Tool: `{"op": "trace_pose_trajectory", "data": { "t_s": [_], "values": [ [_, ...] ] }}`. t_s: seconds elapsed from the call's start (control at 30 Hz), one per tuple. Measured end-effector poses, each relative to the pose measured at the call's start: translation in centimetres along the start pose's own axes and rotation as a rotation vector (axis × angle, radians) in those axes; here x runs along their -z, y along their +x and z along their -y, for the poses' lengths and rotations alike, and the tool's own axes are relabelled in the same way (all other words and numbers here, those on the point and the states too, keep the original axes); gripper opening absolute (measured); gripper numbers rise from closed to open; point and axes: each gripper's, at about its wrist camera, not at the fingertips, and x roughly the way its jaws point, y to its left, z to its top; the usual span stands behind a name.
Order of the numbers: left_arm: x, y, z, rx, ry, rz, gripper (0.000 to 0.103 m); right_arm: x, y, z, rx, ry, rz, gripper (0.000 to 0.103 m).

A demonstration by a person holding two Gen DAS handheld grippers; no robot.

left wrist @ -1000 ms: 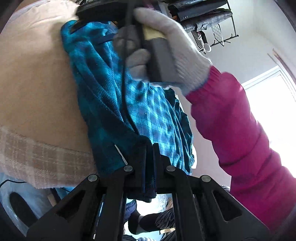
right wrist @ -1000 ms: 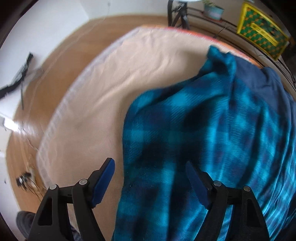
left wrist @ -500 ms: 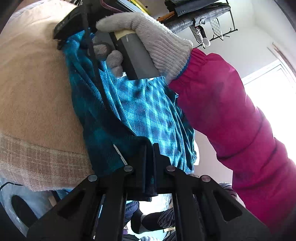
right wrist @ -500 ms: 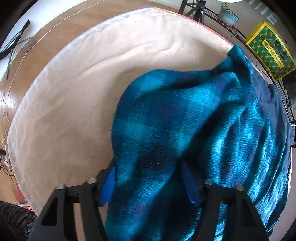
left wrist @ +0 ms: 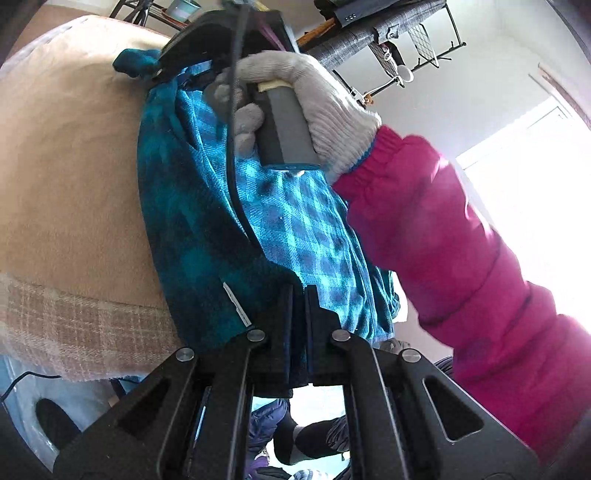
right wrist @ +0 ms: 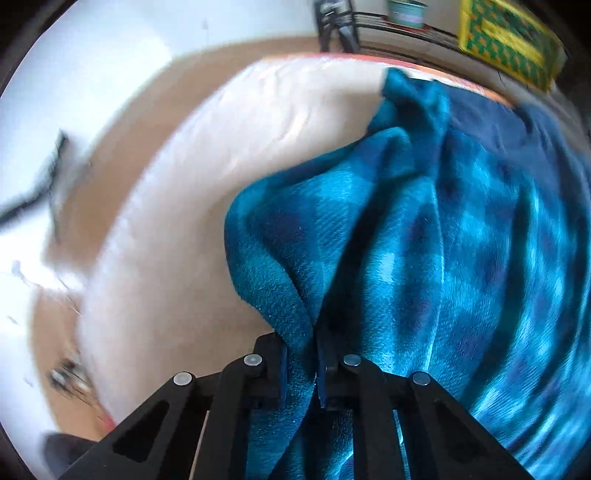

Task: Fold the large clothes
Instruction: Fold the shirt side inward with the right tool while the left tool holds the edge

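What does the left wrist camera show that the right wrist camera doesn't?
Only the left wrist view shows the gloved hand gripping the right gripper's handle, the pink sleeve, a clothes rack and a bright window. Only the right wrist view shows the wooden floor and a yellow-green crate. Both show the teal plaid garment on the beige blanket, pinched by the left gripper, while the right gripper is closing on a fold.

The right gripper (right wrist: 300,354), wide open before, is closing on a seemingly bunched fold of plaid garment (right wrist: 424,266).
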Motion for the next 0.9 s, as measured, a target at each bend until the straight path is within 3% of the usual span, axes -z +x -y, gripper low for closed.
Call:
{"op": "trace_pose_trajectory", "data": {
  "t_s": [0.17,0.33,0.43,0.57,0.67,0.73,0.9],
  "values": [
    [0.1,0.8,1.7,-0.013,0.056,-0.016,0.003,1.3,-3.7,5.7,-0.226,0.213,0.128,0.009],
    [0.6,3.0,3.1,-0.01,0.095,-0.065,0.003,4.3,-6.7,10.9,-0.368,0.364,0.24,0.009],
    [0.7,4.7,4.1,-0.01,0.119,-0.1,0.003,6.6,-7.1,15.1,-0.406,0.474,0.265,0.009],
    [1.3,6.7,5.0,-0.023,0.158,-0.149,0.003,9.0,-5.8,18.4,-0.332,0.571,0.215,0.011],
    [1.6,7.7,5.2,-0.033,0.171,-0.177,0.003,8.4,-6.1,17.7,-0.225,0.471,0.187,0.02],
    [1.7,8.0,5.1,-0.042,0.175,-0.187,0.003,7.7,-6.8,16.6,-0.178,0.415,0.183,0.039],
    [2.1,7.3,5.4,-0.035,0.194,-0.199,0.003,6.6,-11.1,15.6,-0.128,0.322,0.207,0.042]
  ]
}}
